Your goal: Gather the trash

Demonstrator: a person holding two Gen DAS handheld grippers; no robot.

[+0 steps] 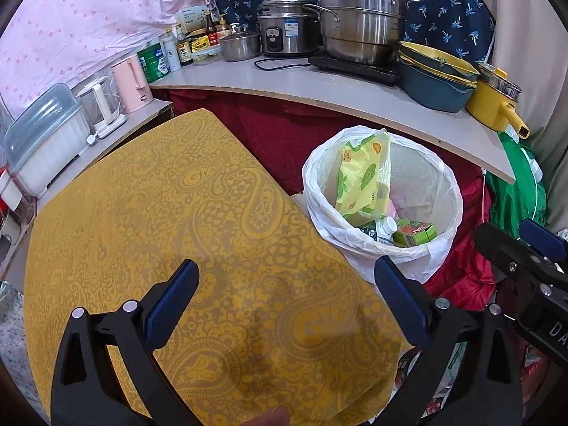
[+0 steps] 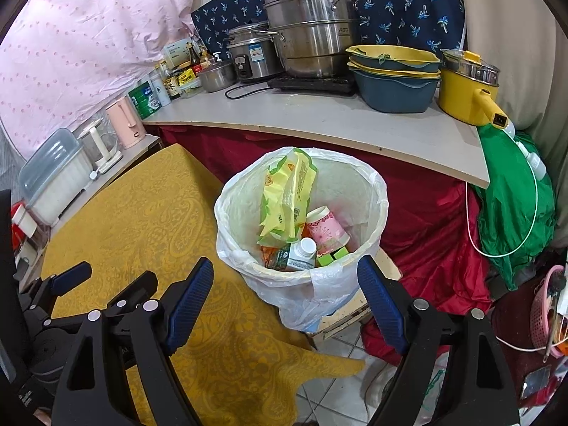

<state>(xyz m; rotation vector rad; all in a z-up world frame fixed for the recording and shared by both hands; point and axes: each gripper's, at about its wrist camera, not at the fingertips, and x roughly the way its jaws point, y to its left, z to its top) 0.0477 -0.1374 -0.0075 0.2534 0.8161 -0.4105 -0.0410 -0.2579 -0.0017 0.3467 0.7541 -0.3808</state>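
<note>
Hovering over the yellow paisley tablecloth (image 1: 198, 220), the left gripper (image 1: 285, 296) has its blue-padded fingers (image 1: 174, 294) spread wide with nothing between them, and the right gripper (image 2: 285, 298) likewise hangs with its fingers (image 2: 190, 301) spread and empty, framing the near rim of the trash bin (image 2: 376, 191) at the centre of the right wrist view. The collected trash already sits inside the bin, which is lined with a thin white plastic bag (image 2: 301, 294) and stands on the floor between the cloth-covered table and the grey counter (image 2: 319, 120). A yellow-green snack wrapper (image 2: 287, 195) stands nearly upright against the left inner wall, its long axis running bottom to top of the frame and its open end pointing up past the rim. It looks light, crinkly and soft, so a pinch on its upper edge would probably be enough, though it would likely flex and slide. Below it, a small white-capped bottle (image 2: 301, 252) lies tilted with its cap towards the upper right; it seems stiff and slippery, best taken across the body. A pink paper cup (image 2: 328, 230) lies on its side, mouth towards the upper left, light and easily crushed. Small green cartons (image 2: 332, 257) rest at the bottom. No loose trash shows on the tablecloth in either view.
</note>
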